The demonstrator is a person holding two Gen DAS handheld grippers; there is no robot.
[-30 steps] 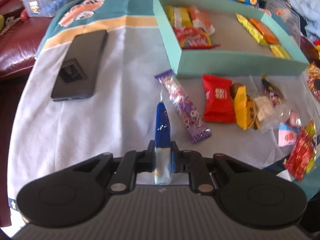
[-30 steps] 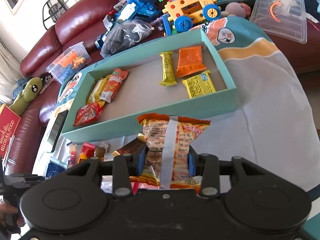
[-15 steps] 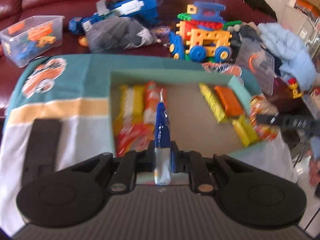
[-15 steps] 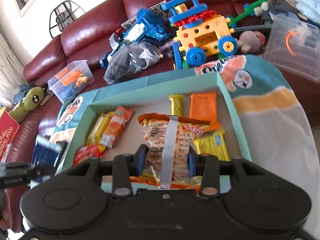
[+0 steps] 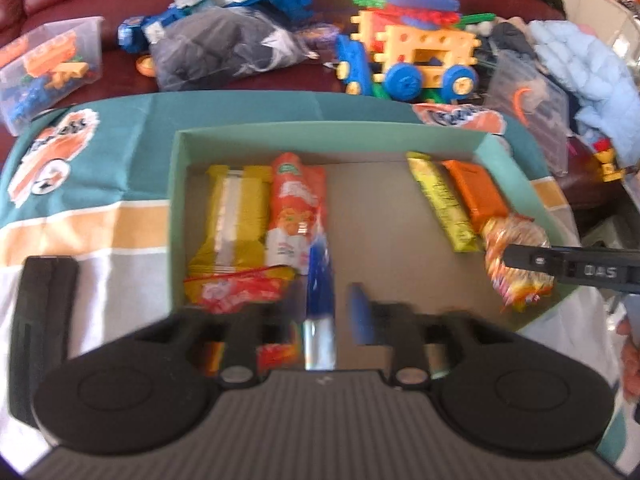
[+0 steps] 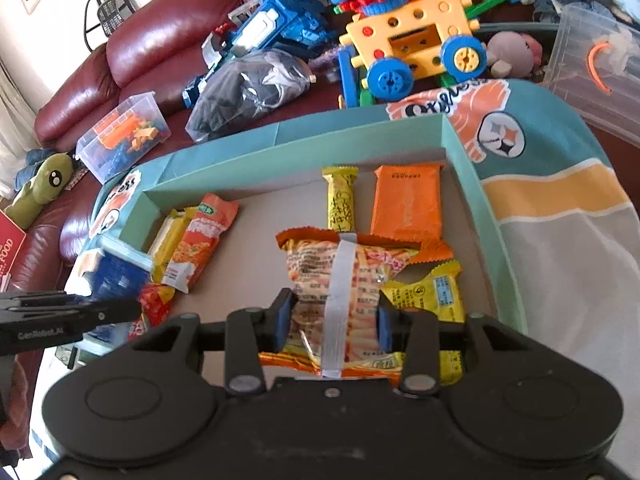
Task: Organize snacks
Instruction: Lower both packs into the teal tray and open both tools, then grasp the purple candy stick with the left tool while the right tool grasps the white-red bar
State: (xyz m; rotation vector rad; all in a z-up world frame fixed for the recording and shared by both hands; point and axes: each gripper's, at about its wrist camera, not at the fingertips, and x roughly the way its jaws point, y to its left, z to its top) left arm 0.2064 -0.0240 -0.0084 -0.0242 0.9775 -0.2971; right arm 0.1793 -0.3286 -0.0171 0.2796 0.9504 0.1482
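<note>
A teal box [image 5: 176, 216] lies on the cloth with yellow, orange and red snack packs along its left side and a yellow bar and an orange pack on the right. My left gripper [image 5: 320, 316] hovers over the box's near left part. Its jaws are opening, and a slim blue packet [image 5: 320, 280] stands loose between them with the pads clear of it. My right gripper [image 6: 334, 322] is over the right part of the teal box [image 6: 476, 184]. Its jaws are opening but the pads still touch the orange-yellow snack bag [image 6: 352, 268] between them.
A black flat device [image 5: 40, 320] lies on the cloth left of the box. Beyond the box, on a red sofa, are a yellow-and-blue toy vehicle [image 6: 416, 40], a dark plastic bag [image 6: 248, 88] and clear bins [image 5: 48, 64]. A person's hand [image 5: 630, 360] shows at the right edge.
Both grippers travelled forward from the loose snacks to above the box. The left jaws sprang apart off the blue packet. The right jaws widened a little around the bag.
</note>
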